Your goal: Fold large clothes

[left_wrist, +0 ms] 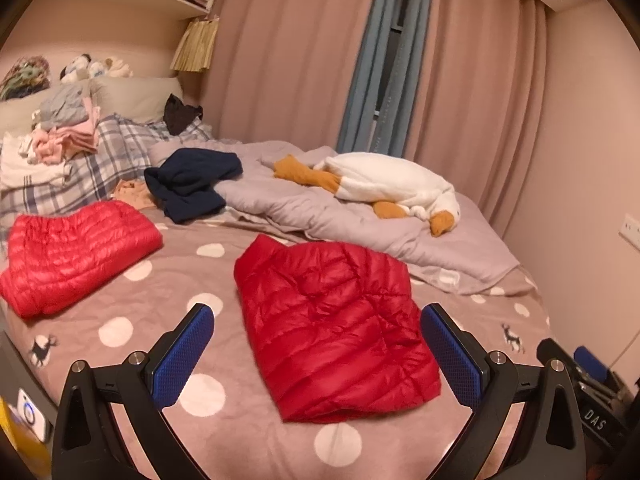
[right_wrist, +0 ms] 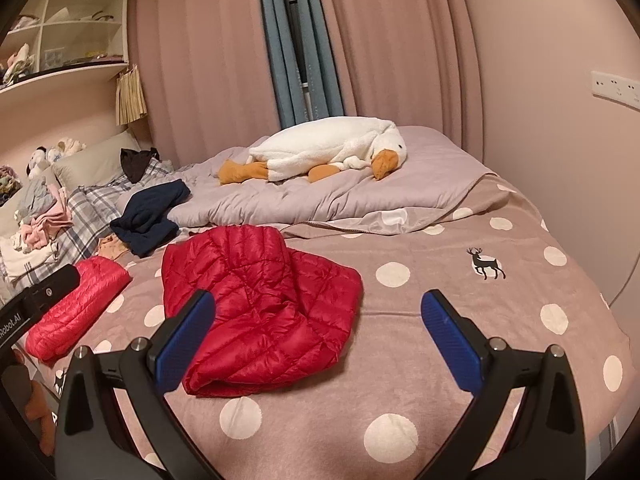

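A folded red down jacket (left_wrist: 336,332) lies on the dotted pink bedspread (left_wrist: 216,264), in front of my left gripper (left_wrist: 320,360), which is open and empty above it. The same jacket (right_wrist: 260,304) shows in the right wrist view, ahead and left of my right gripper (right_wrist: 320,344), also open and empty. A second, lighter red down jacket (left_wrist: 76,252) lies folded to the left; it also shows in the right wrist view (right_wrist: 76,312). The left gripper's body (right_wrist: 36,300) shows at the left edge there.
A navy garment (left_wrist: 192,184) lies crumpled behind the jackets. A white goose plush (left_wrist: 388,184) rests on a grey quilt (left_wrist: 360,224). A pile of clothes (left_wrist: 64,136) sits on a plaid sheet by the pillows. Curtains and wall close off the far side.
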The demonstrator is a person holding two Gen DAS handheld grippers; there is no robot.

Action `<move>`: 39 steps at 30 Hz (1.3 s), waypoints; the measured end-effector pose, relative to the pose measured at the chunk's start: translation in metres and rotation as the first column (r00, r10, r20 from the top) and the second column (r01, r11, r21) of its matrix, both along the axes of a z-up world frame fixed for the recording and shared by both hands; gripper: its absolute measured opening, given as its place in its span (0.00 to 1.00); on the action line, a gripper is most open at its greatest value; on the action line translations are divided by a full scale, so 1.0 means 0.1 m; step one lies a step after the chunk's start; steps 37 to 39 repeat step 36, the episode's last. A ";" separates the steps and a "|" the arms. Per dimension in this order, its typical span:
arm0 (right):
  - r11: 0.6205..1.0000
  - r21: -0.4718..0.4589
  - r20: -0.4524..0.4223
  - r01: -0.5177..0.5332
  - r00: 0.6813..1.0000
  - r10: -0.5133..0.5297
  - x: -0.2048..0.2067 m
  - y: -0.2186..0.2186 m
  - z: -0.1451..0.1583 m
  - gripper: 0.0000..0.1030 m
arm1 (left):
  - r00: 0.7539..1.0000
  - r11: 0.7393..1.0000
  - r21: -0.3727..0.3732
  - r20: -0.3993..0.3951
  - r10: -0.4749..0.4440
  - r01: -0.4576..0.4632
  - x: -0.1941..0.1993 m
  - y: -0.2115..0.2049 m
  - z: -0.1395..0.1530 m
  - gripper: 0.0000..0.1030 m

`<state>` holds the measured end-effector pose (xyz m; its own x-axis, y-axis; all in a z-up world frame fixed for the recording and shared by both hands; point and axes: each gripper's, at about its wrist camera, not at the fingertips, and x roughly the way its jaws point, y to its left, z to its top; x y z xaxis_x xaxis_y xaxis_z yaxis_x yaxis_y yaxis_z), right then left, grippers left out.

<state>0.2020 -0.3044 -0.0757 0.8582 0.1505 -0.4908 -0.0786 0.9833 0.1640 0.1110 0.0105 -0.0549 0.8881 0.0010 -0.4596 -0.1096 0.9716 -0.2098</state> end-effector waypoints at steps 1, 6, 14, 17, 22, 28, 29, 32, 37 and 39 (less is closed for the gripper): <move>1.000 -0.001 0.000 -0.007 1.000 0.007 0.00 0.01 0.00 1.00 | 1.000 1.000 0.006 -0.002 -0.002 0.002 0.01 -0.01 0.00 0.99; 1.000 -0.004 0.014 -0.030 0.999 0.030 -0.05 0.02 0.03 1.00 | 1.000 1.000 0.002 -0.009 -0.012 0.012 0.02 -0.06 -0.01 0.99; 0.999 0.032 0.027 0.009 1.000 -0.010 -0.10 -0.20 0.06 1.00 | 0.998 0.998 0.042 -0.028 -0.056 0.057 0.04 -0.24 -0.03 0.99; 0.997 0.063 0.030 0.036 0.999 -0.038 -0.11 -0.29 0.07 1.00 | 0.997 0.995 0.062 -0.031 -0.070 0.072 0.03 -0.29 -0.03 0.99; 0.990 0.118 0.028 0.076 0.996 -0.079 -0.11 -0.40 0.06 1.00 | 0.997 0.996 0.054 -0.021 -0.070 0.071 0.02 -0.27 -0.02 0.99; 0.991 0.116 0.021 0.072 0.997 -0.075 -0.08 -0.37 0.05 1.00 | 0.998 0.998 0.003 -0.005 -0.060 0.060 0.03 -0.13 -0.01 0.99; 0.992 0.105 0.020 0.066 0.997 -0.069 -0.07 -0.34 0.05 1.00 | 0.998 0.998 0.003 -0.006 -0.057 0.057 0.03 -0.11 -0.01 0.99; 0.996 0.076 0.018 0.048 0.999 -0.049 -0.06 -0.24 0.04 1.00 | 0.999 0.999 0.003 -0.006 -0.045 0.045 0.03 -0.05 -0.01 0.99; 0.999 0.040 0.015 0.018 1.000 -0.019 -0.02 -0.08 0.03 1.00 | 0.999 0.999 -0.009 -0.002 -0.043 0.043 0.00 0.03 -0.01 0.99; 0.999 0.040 0.015 0.018 1.000 -0.019 -0.02 -0.08 0.03 1.00 | 0.999 0.999 -0.009 -0.002 -0.043 0.043 0.00 0.03 -0.01 0.99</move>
